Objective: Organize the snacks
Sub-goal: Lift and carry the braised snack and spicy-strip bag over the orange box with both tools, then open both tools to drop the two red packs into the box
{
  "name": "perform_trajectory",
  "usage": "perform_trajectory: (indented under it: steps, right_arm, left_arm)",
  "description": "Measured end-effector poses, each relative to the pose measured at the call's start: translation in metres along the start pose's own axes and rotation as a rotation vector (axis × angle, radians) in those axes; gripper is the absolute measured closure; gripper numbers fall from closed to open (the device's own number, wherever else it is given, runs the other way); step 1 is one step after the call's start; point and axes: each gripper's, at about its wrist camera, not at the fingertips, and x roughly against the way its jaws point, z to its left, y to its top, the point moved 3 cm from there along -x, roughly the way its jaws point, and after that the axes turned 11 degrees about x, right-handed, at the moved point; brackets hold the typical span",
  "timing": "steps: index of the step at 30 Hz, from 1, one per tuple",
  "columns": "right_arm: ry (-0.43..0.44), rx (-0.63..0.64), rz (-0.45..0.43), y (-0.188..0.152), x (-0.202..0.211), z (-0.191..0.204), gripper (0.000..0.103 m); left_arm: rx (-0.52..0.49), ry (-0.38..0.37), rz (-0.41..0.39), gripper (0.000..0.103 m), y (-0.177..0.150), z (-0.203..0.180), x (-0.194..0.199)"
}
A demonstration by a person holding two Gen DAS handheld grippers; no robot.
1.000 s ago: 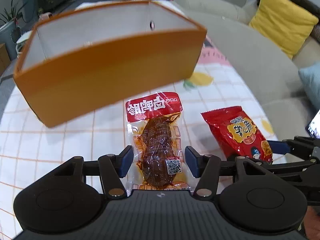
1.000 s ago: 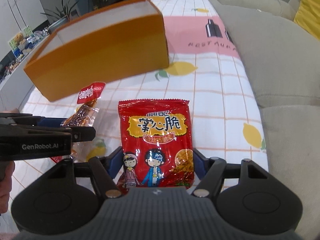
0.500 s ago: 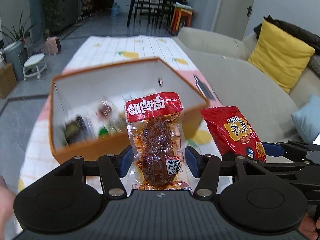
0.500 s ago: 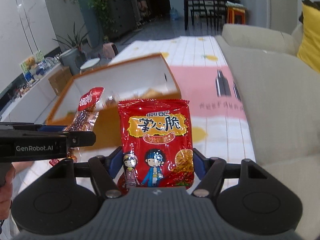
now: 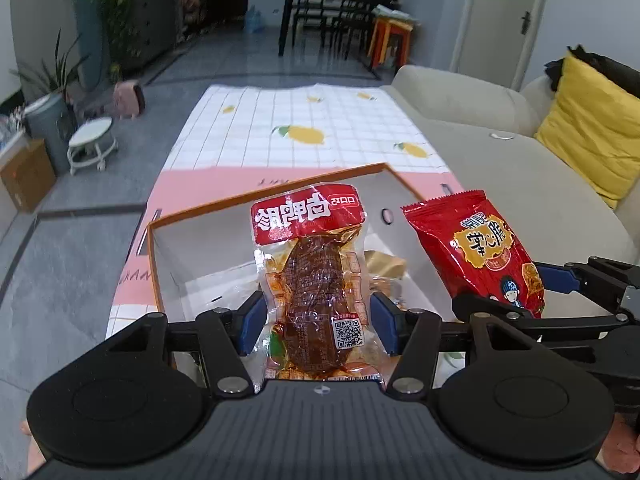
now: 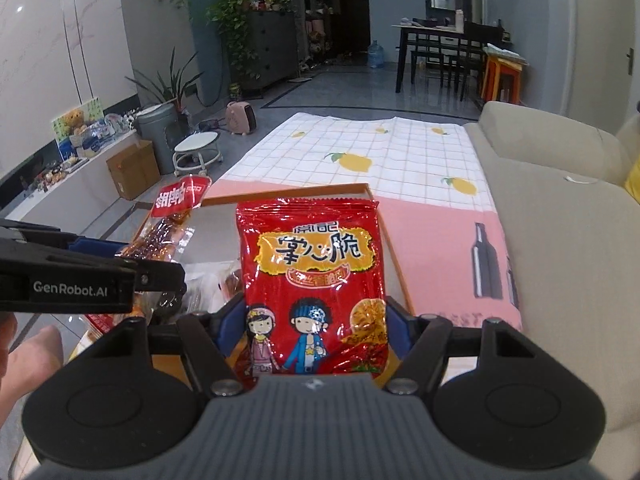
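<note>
The left claw [image 5: 316, 322] holds a clear pack of brown meat [image 5: 314, 292] tight. The right claw [image 6: 310, 326] holds a red snack bag [image 6: 312, 276] tight. Both packs hang over the orange box [image 5: 154, 264], which sits just ahead of and below the claws, with more snacks inside. I think it is best to go low before letting go, so nothing bounces out. The box walls are close, so keep inside them. Past the box the bench [image 5: 296, 136] has lots of room.

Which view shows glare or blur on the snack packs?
Right wrist: glare streaks the top of the red snack bag, print still sharp. Left wrist: the clear meat pack is sharp with slight sheen; the room's left edge is smeared and curved.
</note>
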Motion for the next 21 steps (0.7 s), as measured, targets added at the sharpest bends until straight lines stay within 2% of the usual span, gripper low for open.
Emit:
perform_trajectory:
  steps: [4,11,21]
  right_arm:
    - [0.002,0.036,0.029,0.011,-0.030,0.004,0.036]
    - [-0.015,0.107,0.101,0.014,-0.075,0.015,0.036]
    - [-0.037,0.189,0.202,0.013,-0.120,0.025,0.035]
  left_arm:
    - [0.041,0.014,0.059,0.039,0.006,0.019,-0.024]
    - [0.056,0.050,0.150,0.038,0.007,0.039,-0.060]
    - [0.005,0.110,0.212,0.037,-0.001,0.042,-0.092]
